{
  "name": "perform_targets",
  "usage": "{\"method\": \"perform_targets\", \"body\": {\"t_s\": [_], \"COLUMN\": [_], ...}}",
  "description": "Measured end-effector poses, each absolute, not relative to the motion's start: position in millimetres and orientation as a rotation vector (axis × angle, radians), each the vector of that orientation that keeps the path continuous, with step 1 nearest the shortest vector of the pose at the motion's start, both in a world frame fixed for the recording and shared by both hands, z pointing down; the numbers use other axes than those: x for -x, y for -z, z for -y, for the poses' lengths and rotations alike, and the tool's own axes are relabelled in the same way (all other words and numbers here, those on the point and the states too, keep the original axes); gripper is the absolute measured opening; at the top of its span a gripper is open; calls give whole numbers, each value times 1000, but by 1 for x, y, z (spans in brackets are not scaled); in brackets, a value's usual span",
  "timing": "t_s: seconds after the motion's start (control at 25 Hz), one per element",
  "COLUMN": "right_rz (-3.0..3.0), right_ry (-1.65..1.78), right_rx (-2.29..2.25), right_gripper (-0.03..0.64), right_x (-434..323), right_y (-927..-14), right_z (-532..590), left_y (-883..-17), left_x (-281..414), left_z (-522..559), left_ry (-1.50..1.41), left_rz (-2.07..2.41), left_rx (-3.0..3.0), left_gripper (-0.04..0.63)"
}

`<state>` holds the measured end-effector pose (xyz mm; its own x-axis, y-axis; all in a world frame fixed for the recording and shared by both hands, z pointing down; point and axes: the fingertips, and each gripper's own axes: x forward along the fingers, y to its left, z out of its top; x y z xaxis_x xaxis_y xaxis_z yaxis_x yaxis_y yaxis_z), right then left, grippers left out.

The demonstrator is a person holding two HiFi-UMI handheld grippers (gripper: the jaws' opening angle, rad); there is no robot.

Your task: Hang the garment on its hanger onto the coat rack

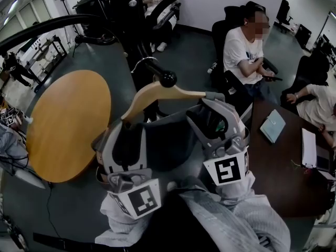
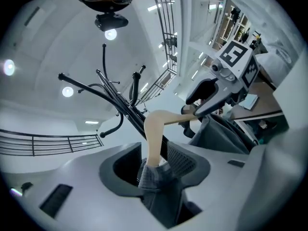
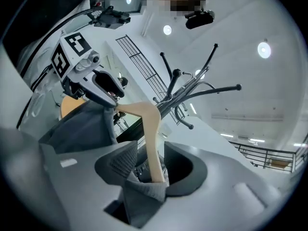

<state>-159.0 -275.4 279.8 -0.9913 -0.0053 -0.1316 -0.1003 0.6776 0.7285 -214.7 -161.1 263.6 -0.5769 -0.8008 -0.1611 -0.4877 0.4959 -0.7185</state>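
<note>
Pale wood hanger (image 1: 157,92), carrying the grey garment (image 1: 168,146), sits at the coat rack (image 1: 128,20) — its wire hook appears looped over a ball-tipped peg (image 1: 160,73), though the view leaves this uncertain. Left gripper (image 2: 153,163) and right gripper (image 3: 150,163) each stand with jaws spread wide, a hanger arm and cloth between them, unpinched. Step in hand: letting go. Next move — draw both grippers clear without dragging fabric or unseating the hook.

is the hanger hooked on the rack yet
Hooked, it seems: the hanger has its hook over a ball-tipped arm of the rack in the head view.
</note>
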Motion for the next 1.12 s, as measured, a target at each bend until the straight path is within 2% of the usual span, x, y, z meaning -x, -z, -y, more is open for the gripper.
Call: {"method": "perform_targets", "body": {"t_s": [0.12, 0.28, 0.36, 0.56, 1.12], "right_rz": [-2791, -2879, -2913, -2879, -2956], "right_ry": [-1131, -1007, -966, -907, -502], "right_rx": [149, 274, 289, 290, 177], "right_gripper": [156, 27, 6, 2, 2], "right_x": [155, 159, 162, 170, 183], "right_y": [-283, -293, -298, -299, -301], "right_z": [270, 271, 266, 245, 241], "left_y": [-262, -270, -275, -283, -299], "left_x": [212, 211, 212, 217, 221], "left_z": [162, 167, 170, 168, 172], "left_ry": [785, 625, 548, 435, 392], "left_rz": [-2306, -2381, -2412, -2483, -2546], "left_rx": [1048, 1186, 1259, 1286, 1349], "left_gripper": [164, 164, 158, 15, 5]}}
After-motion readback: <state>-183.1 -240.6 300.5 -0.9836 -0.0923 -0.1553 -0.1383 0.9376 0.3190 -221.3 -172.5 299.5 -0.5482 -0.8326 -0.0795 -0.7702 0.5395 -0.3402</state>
